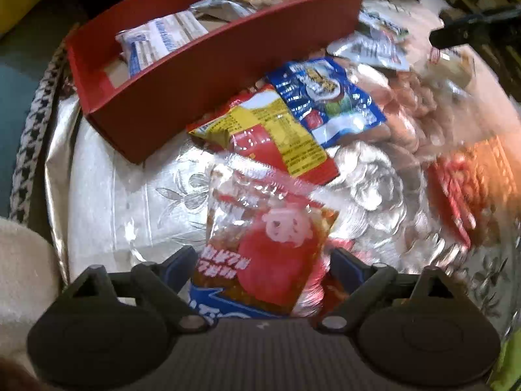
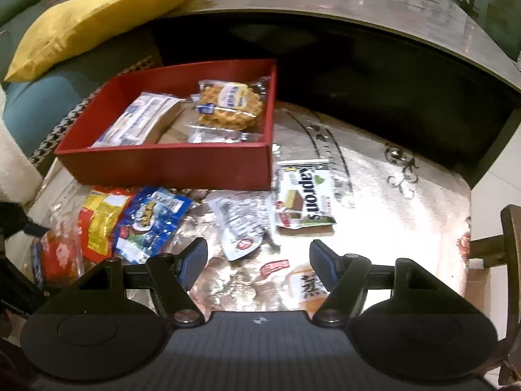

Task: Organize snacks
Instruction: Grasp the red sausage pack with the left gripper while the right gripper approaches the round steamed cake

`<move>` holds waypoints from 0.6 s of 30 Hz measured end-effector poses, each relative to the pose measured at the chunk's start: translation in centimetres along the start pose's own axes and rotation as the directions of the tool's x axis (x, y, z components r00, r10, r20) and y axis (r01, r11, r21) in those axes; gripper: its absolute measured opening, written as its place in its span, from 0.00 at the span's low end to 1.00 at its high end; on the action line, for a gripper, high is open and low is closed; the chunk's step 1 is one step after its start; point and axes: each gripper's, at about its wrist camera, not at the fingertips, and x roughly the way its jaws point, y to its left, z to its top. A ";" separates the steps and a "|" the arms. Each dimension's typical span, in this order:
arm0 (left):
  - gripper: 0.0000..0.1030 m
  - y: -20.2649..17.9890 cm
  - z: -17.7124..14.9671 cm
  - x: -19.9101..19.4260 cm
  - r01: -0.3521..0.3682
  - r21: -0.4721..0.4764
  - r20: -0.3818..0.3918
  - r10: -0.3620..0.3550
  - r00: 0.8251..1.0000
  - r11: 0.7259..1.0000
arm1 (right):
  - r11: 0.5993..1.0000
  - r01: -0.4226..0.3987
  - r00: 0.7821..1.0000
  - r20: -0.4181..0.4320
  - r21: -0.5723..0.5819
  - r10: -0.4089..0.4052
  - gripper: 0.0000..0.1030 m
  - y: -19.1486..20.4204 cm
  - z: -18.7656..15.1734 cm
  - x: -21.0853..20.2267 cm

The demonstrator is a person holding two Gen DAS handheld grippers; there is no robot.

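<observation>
Red snack packet (image 1: 267, 254) lengthwise between parted left jaws, unpinched; right jaws apart, empty.

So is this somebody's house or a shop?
Most likely a home living room: a yellow cushion lies on a sofa, and loose snacks sit by a red box on a low table.

"Kaprons" — white-and-green snack packet (image 2: 304, 195) beside the red box (image 2: 169, 166)
</observation>
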 end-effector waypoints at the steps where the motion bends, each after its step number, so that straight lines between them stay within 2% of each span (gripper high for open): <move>1: 0.65 0.0 0.0 -0.3 -0.006 -0.026 0.013 0.007 1.000 1.000 | 1.000 0.003 1.000 0.006 0.005 -0.004 0.73 -0.3 0.1 -0.1; 2: 0.59 -0.1 -0.1 -0.5 -0.019 -0.059 0.018 0.020 1.000 0.998 | 1.000 0.011 1.000 0.018 0.017 -0.011 0.73 -0.8 0.3 -0.4; 4: 0.55 -0.2 -0.3 -1.0 -0.024 -0.133 0.024 0.027 0.999 0.991 | 0.998 0.026 0.999 0.042 0.054 -0.028 0.73 -2.0 0.3 -1.0; 8: 0.51 -1.0 -1.0 -3.0 0.059 -0.260 0.095 -0.035 0.995 0.964 | 0.988 0.093 0.993 0.064 0.121 -0.102 0.73 -4.7 0.0 -1.8; 13: 0.50 -2.4 -1.1 -4.7 0.176 -0.353 0.217 -0.103 0.971 0.919 | 0.985 0.127 0.992 -0.005 0.121 -0.127 0.73 -5.2 -1.0 -0.4; 18: 0.50 -3.7 -0.1 -4.2 0.260 -0.368 0.273 -0.163 0.948 0.893 | 0.986 0.114 0.992 -0.069 0.119 -0.106 0.74 -4.5 -1.7 1.7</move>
